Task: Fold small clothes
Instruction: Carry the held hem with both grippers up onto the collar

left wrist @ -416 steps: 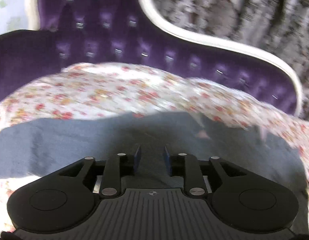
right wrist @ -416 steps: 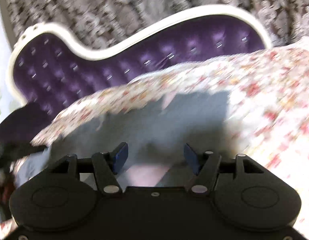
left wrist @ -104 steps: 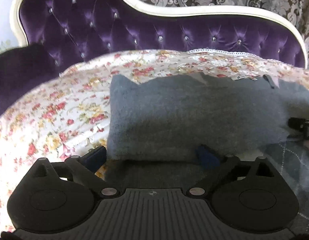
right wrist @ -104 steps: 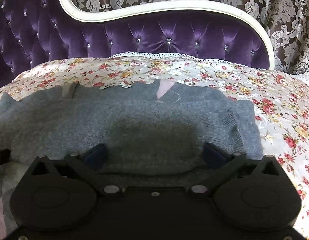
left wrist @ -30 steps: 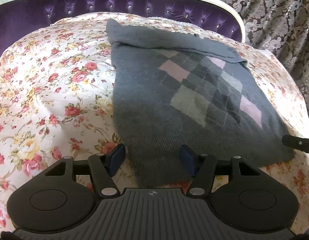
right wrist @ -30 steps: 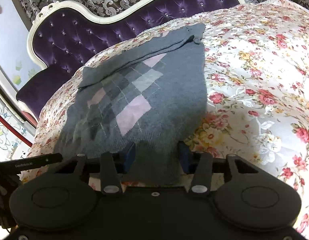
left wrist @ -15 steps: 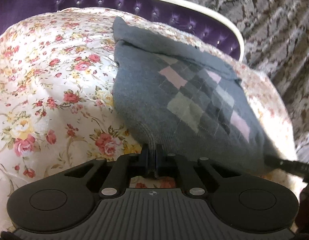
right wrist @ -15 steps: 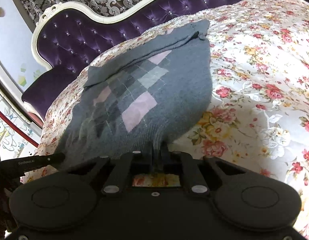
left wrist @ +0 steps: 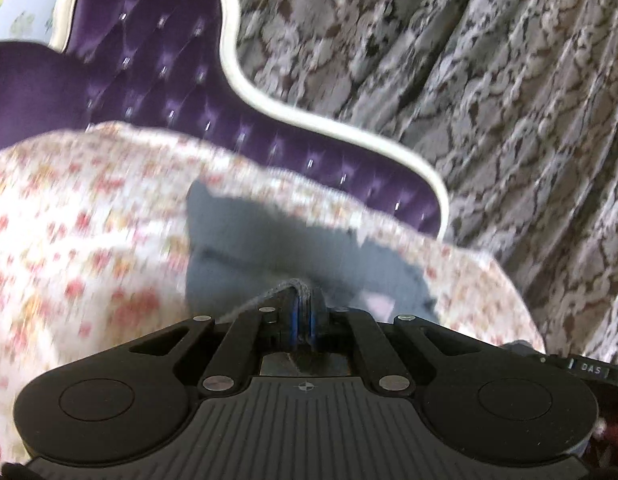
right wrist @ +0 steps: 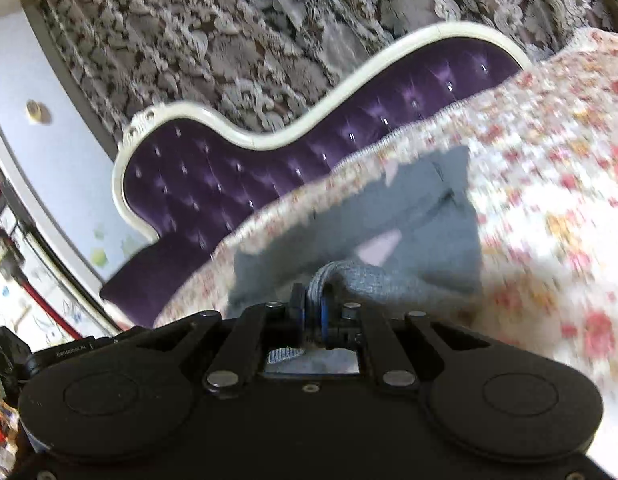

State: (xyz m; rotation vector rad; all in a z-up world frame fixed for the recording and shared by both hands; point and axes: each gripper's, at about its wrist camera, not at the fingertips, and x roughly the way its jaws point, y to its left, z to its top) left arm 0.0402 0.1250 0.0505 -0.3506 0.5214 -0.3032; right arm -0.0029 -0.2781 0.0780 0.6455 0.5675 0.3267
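1. A floral bedspread (left wrist: 89,240) was seen spread over a bed, its red and yellow blooms smeared by motion blur in both wrist views.
2. Nearest the left camera, the left gripper (left wrist: 302,312) was found pressed together on a bunched edge of the grey sweater (left wrist: 245,248), the knit gathered into a ridge between the blue pads.
3. In the right wrist view, the right gripper (right wrist: 313,312) was likewise seen pinched on a rolled edge of the same sweater (right wrist: 409,232), the ribbed knit curling up out of the closed jaws.
4. Both held edges were lifted off the bedspread, so that the near part of the garment was raised while its far part lay flat on the bed.
5. A pale pink diamond patch (right wrist: 379,248) of the sweater's pattern was visible just beyond the raised fold.
6. Part of the near half of the sweater was hidden by each gripper's black body.
7. Both grippers were pointed forward and somewhat downward toward the head of the bed.
8. At the lower right edge of the left view, a black part of the other gripper could be made out.
9. Behind the bed, a purple tufted headboard (right wrist: 213,184) with a curved white frame was seen.
10. Farthest back, a brown damask curtain (left wrist: 489,80) was hung.
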